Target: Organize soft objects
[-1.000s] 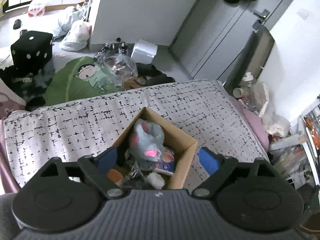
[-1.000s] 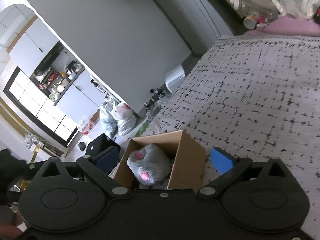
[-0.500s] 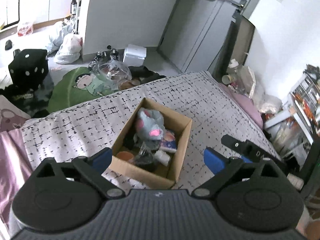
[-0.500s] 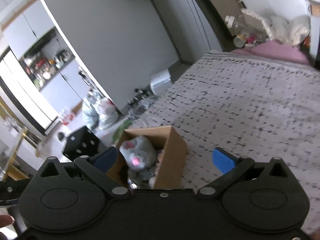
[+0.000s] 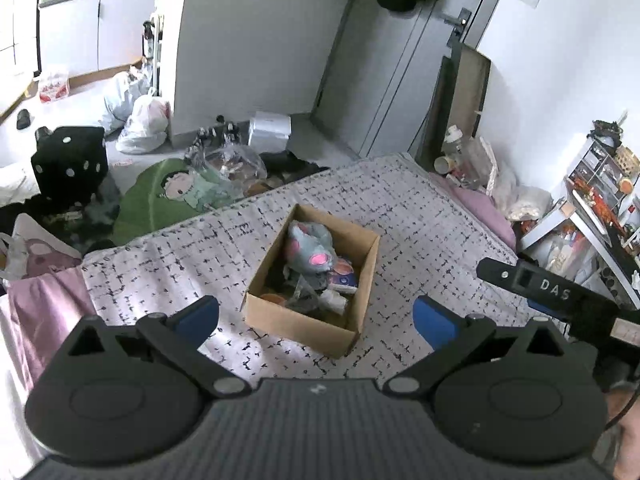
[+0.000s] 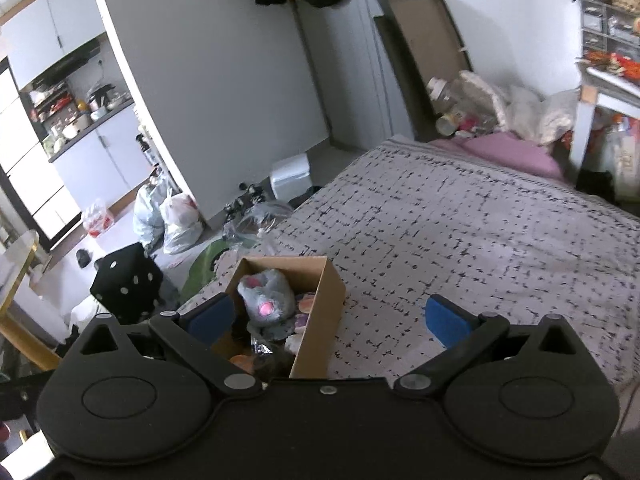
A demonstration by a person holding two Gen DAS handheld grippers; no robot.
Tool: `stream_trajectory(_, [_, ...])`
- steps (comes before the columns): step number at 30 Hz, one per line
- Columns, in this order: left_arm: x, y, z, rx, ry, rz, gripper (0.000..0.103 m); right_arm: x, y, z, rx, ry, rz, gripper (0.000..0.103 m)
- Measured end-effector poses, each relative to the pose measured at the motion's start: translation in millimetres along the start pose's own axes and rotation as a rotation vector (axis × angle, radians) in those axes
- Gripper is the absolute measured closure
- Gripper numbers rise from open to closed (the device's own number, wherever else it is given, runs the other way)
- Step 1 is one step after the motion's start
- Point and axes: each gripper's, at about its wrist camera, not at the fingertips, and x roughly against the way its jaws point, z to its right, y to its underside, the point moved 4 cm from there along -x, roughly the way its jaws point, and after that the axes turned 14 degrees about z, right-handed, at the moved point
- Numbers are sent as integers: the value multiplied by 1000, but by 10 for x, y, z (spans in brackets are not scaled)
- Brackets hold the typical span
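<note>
An open cardboard box (image 5: 362, 280) stands on the patterned bedspread (image 5: 420, 224). A grey plush toy with pink ears (image 5: 310, 246) lies on top of several small soft items inside. The box (image 6: 324, 308) and plush (image 6: 264, 294) also show in the right wrist view. My left gripper (image 5: 316, 322) is open and empty, held high above and short of the box. My right gripper (image 6: 328, 318) is open and empty, above the box's right side. Part of the right gripper's body shows at the left wrist view's right edge (image 5: 560, 296).
The bed's far edge drops to a cluttered floor with a black dice cushion (image 5: 68, 160), a green cartoon cushion (image 5: 172, 192), plastic bags (image 5: 140, 124) and a white box (image 5: 270, 132). A pink pillow (image 6: 512, 150) lies at the bed's right end. Shelving (image 5: 600, 184) stands at the right.
Both grippers have risen and pulled back from the box, which now looks smaller and farther away. Both stay open and empty. The box has not moved.
</note>
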Motion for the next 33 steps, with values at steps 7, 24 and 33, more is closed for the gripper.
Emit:
stream_trajectory(7, [358, -71, -57, -37, 3, 44, 1, 413, -19, -40, -32, 42, -6, 0])
stream_trajectory(24, [1057, -81, 7, -222, 35, 135, 1, 1198, -8, -148, 17, 91, 66, 0])
stream_trajectory(33, [1167, 59, 87, -265, 64, 137, 1, 1356, 161, -155, 58, 116, 61, 0])
